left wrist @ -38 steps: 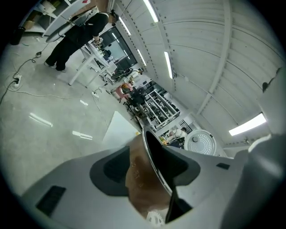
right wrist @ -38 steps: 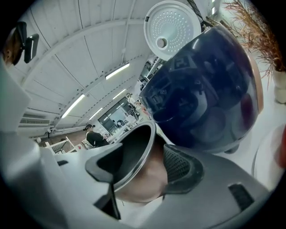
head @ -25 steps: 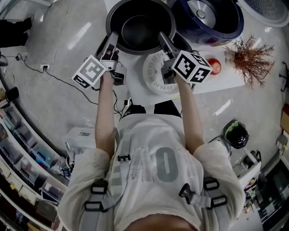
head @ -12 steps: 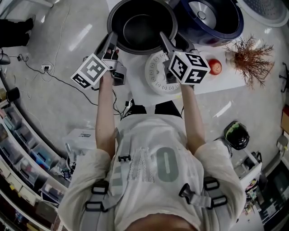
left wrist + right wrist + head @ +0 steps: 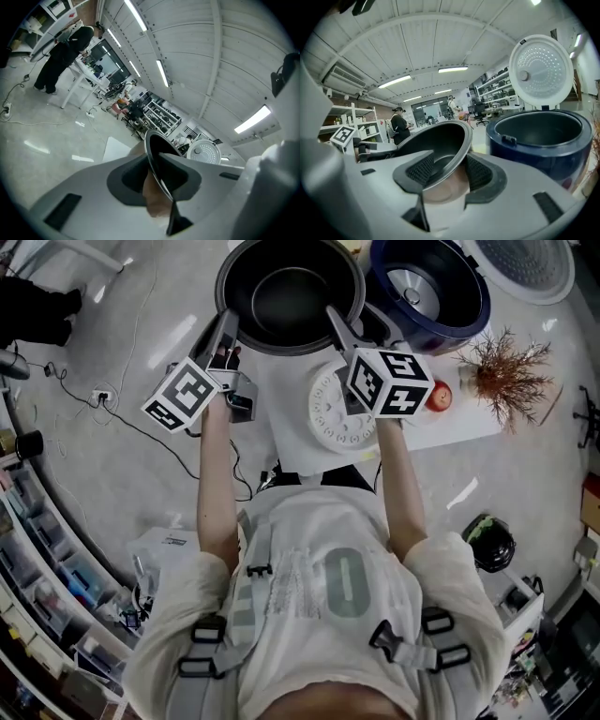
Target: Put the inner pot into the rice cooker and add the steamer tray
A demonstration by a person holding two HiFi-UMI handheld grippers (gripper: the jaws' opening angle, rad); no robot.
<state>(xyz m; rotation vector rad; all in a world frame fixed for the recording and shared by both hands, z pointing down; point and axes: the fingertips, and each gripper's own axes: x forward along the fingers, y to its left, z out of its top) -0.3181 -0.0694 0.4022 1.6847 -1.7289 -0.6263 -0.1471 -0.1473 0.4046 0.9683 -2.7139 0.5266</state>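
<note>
While both claws grip it from opposite sides, the inner pot (image 5: 291, 292) hangs between them, just left of the rice cooker (image 5: 427, 287). The left claw (image 5: 227, 324) has just been closing, and its pads now pinch the pot's thin rim, which runs edge-on between them in the left gripper view. The right claw (image 5: 333, 317) has just been closing and then easing slightly. Its ribbed pads sit either side of the pot wall, one inside and one outside, clamped on it.

The pot is dark, round and holds nothing. In the right gripper view it tilts, its mouth turned toward the camera. The cooker is a navy tub with its white lid (image 5: 525, 259) raised, and only a metal plate shows at the bottom of its well.

Below the pot, the white, perforated steamer tray (image 5: 333, 418) lies flat on the white counter (image 5: 281, 399). A small red fruit (image 5: 439, 397) and a dried twig ornament (image 5: 506, 371) stand further right.

The right claw's marker cube covers the tray's upper right part. The head view's top edge cuts off the pot's far rim and part of the lid. Whether the pot's base touches the counter cannot be told.
</note>
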